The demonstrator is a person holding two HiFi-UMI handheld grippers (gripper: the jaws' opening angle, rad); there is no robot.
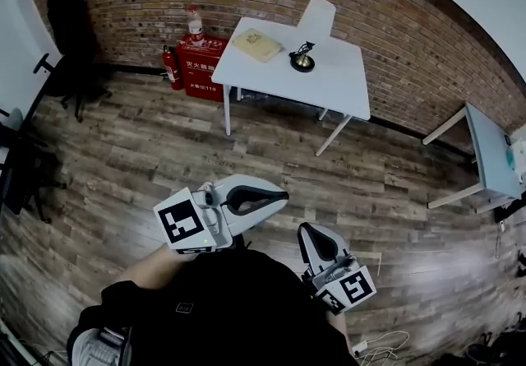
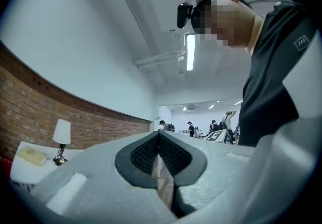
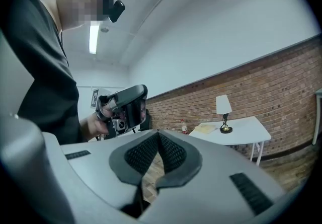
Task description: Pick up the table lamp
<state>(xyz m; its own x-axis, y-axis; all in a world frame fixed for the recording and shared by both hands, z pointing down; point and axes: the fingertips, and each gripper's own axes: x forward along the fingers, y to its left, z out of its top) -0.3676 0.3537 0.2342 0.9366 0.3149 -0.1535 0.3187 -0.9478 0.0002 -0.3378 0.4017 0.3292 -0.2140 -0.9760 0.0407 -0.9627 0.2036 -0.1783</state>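
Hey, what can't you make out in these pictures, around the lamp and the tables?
Table lamp: too small in all views to show any cord or switch.
Tan flat item beside it: too small to identify, head view.
Grey table: cut off by the head view's right edge.
People in the far room: too small, left gripper view.

The table lamp (image 1: 316, 20) stands on the white table (image 1: 275, 76).

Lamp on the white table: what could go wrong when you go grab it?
The table lamp looks tall on a small base, so a bump could tip it. Both the left tongs and right tongs are shut and far off; if they arrive shut, they'd shove it, maybe into the book.
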